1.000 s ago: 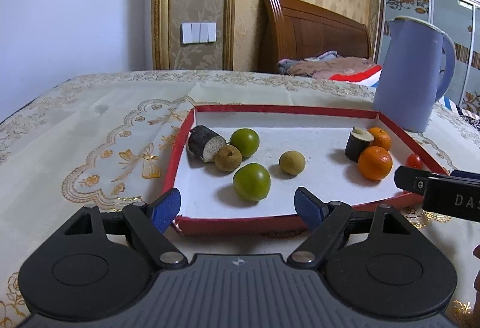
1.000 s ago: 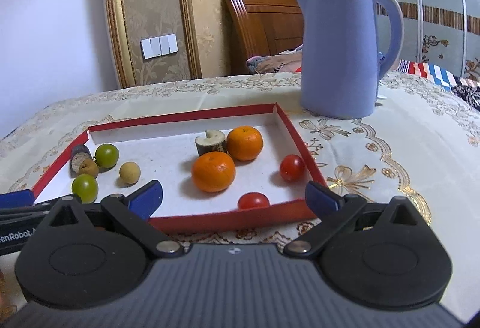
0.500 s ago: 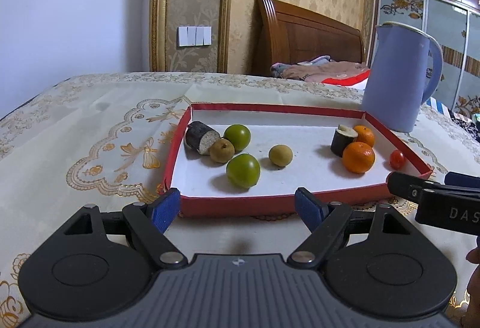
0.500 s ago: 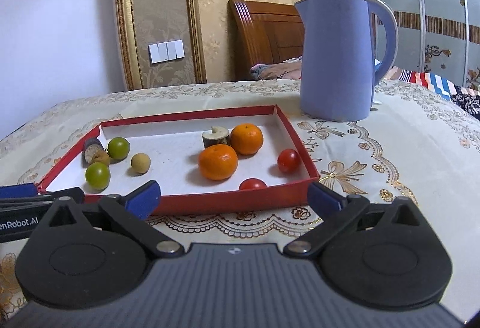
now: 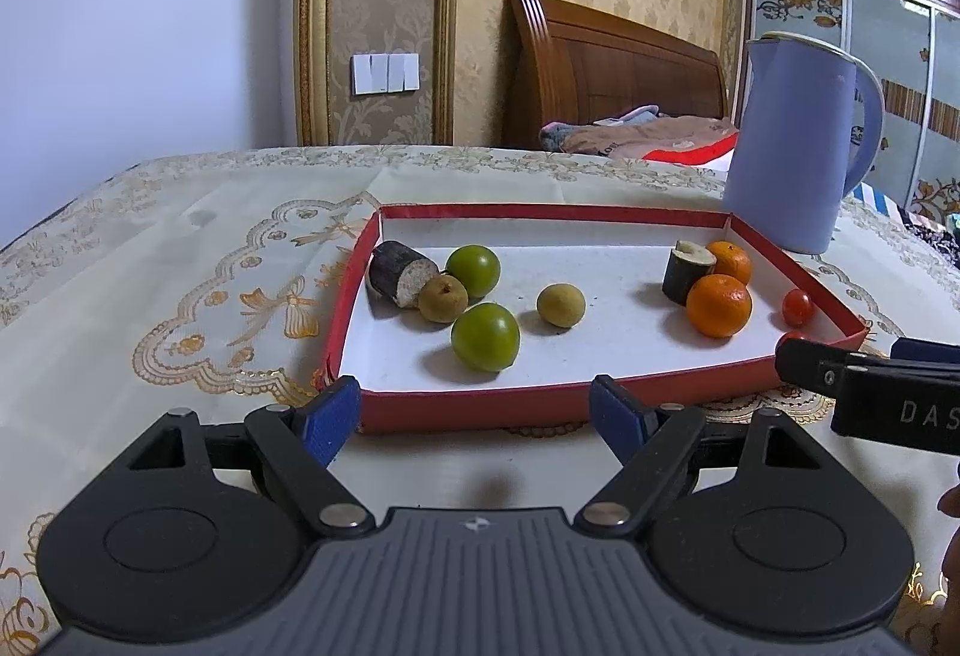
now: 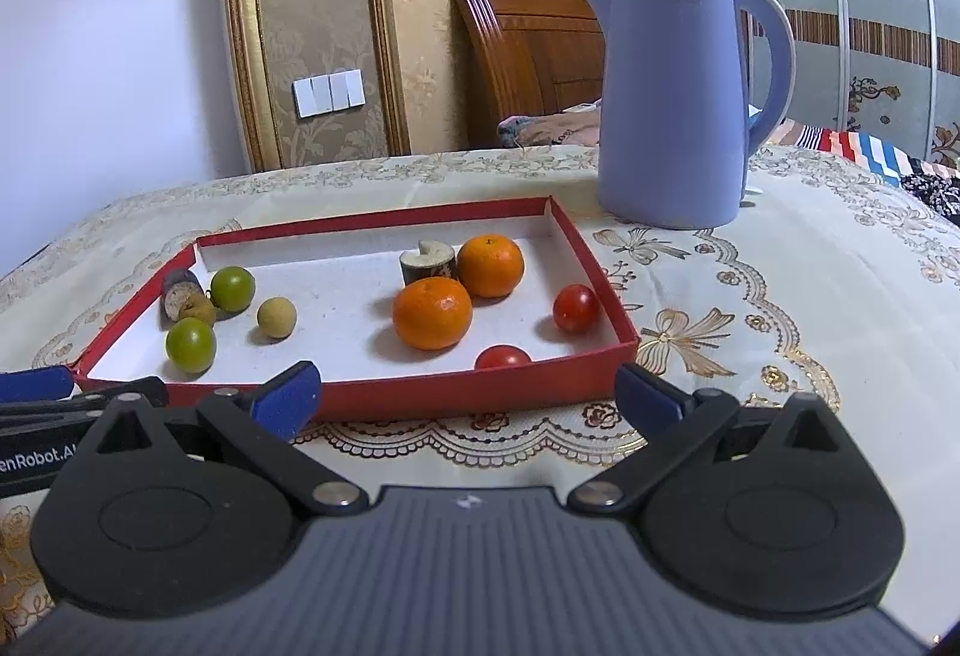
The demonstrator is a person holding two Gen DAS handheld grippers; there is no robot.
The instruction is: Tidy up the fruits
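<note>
Fruits in red tray (image 5: 468, 409), nearest tomato (image 6: 503, 356) half-hidden behind rim.

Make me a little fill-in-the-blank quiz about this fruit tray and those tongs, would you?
The fruits lie in a shallow tray with ___ walls.
The number of oranges in the tray is ___.
The tall kettle behind the tray is coloured ___.
Both tongs, left and right, hold ___.

Missing words: red; two; blue; nothing

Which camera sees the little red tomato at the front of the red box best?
The right wrist camera. There the small round red tomato peeks up clearly behind the front wall of the shallow red cardboard box. In the left wrist camera only a red sliver of it shows, mostly hidden behind the other black tongs.
</note>
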